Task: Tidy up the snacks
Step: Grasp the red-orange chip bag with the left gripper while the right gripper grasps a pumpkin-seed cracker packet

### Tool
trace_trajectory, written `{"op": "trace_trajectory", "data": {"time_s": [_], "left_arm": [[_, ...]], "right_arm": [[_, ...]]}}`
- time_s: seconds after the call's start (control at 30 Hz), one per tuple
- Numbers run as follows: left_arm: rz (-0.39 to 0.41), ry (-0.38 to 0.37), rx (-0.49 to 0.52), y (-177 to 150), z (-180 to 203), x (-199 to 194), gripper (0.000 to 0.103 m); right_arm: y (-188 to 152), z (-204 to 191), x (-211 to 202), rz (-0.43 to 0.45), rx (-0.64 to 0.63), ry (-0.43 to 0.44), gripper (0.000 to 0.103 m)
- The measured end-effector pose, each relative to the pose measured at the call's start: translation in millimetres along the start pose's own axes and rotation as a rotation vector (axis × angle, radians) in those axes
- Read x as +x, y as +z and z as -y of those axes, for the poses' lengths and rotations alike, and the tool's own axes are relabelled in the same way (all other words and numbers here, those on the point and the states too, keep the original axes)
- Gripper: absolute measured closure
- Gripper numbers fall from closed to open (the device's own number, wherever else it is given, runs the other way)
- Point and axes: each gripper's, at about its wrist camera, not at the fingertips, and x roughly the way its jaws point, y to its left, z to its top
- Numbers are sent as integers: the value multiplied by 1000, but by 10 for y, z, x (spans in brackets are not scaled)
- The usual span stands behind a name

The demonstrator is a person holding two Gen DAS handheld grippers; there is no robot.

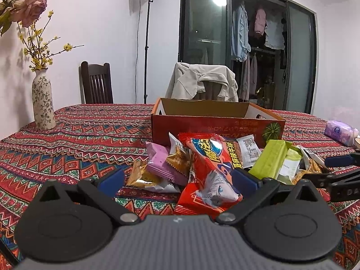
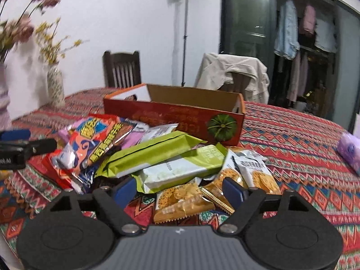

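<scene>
Reaching into the near edge of the pile, the right gripper (image 2: 177, 191) stood spread, its blue pads either side of a yellow cracker packet (image 2: 182, 202) and the white-and-green wafer bar (image 2: 180, 168) but pressing on neither. It pointed gently downward at the heap. The left gripper (image 1: 177, 180) was likewise released, tilted slightly down, with the big red snack bag (image 1: 211, 164) lying between its fingers, ungripped. Picking looked barely begun: every snack lay on the patterned tablecloth (image 2: 292, 146). Next, I judged, one packet needed pinching cleanly, without dragging its neighbours. Beyond the pile waited the open cardboard box (image 2: 175, 110), seemingly empty.
</scene>
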Motion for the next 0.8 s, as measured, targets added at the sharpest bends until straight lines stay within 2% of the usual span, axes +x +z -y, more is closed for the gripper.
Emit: {"op": "trace_trajectory", "data": {"time_s": [0.13, 0.2, 0.33, 0.6, 0.7, 0.8], "left_arm": [[-11, 1, -10, -5, -17, 19, 0], [-16, 2, -13, -11, -29, 26, 0], [-22, 5, -19, -23, -57, 47, 0], [-28, 0, -26, -51, -72, 44, 0], [-28, 5, -30, -58, -87, 35, 0], [-32, 11, -35, -67, -103, 28, 0]], "right_arm": [[43, -37, 184, -67, -57, 12, 32], [31, -31, 245, -90, -62, 25, 34], [24, -70, 265, -94, -91, 41, 40], [7, -125, 370, -137, -154, 51, 39], [14, -71, 373, -148, -138, 71, 40], [-10, 7, 343, -155, -100, 99, 49]]}}
